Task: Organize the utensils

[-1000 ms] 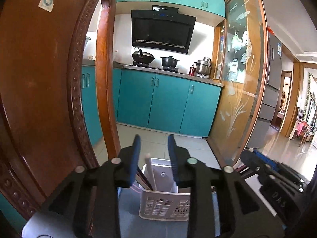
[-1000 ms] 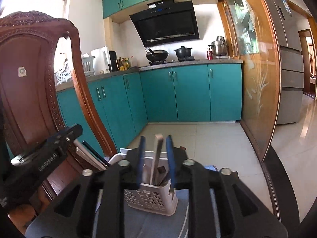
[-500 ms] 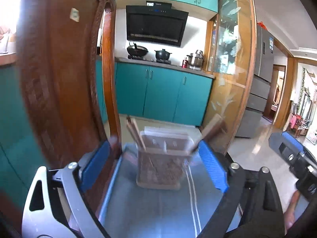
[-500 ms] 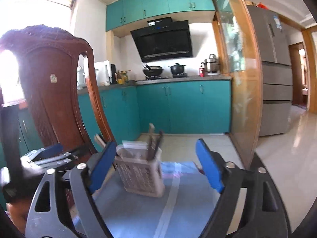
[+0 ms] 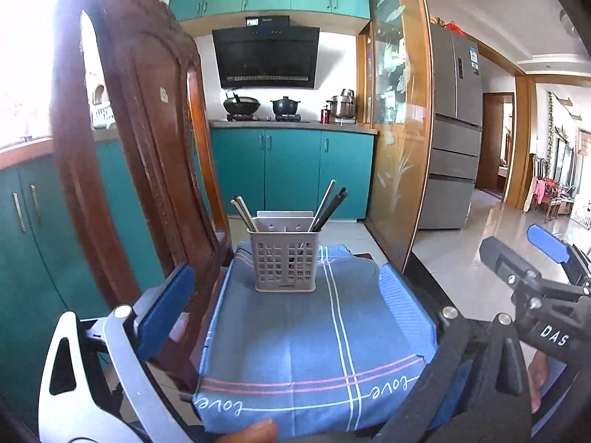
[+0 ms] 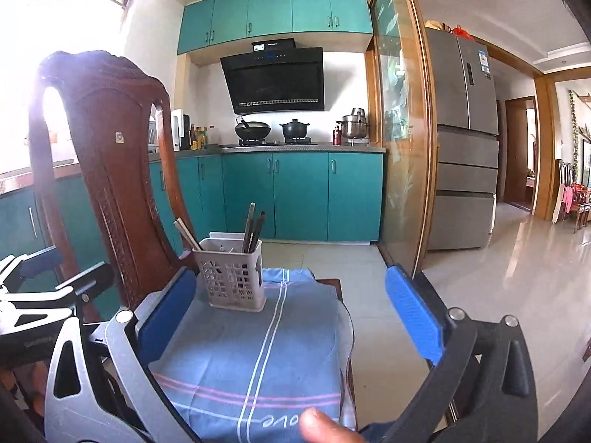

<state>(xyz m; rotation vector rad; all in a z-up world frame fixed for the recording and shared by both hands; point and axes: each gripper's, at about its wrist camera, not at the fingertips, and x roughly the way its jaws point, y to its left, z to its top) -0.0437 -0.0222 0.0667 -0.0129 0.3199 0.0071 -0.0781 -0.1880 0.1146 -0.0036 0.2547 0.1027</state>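
Left wrist view: the grey utensil basket [image 5: 283, 260] stands upright at the far end of the blue cloth [image 5: 314, 347], chopsticks [image 5: 243, 212] leaning out of it — beside a wooden chair back [image 5: 147, 140]. Left gripper [image 5: 295, 295] and right gripper [image 6: 291, 313] have just been opening; both jaws gape wide, nothing between them.

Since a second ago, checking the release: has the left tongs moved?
Yes. The left tongs backed away from the basket, which now looks smaller and farther; jaws just opened, empty.

chopsticks [image 5: 325, 205] in basket [image 5: 283, 262] | on cloth [image 5: 314, 336] (chair [image 5: 147, 147] left)
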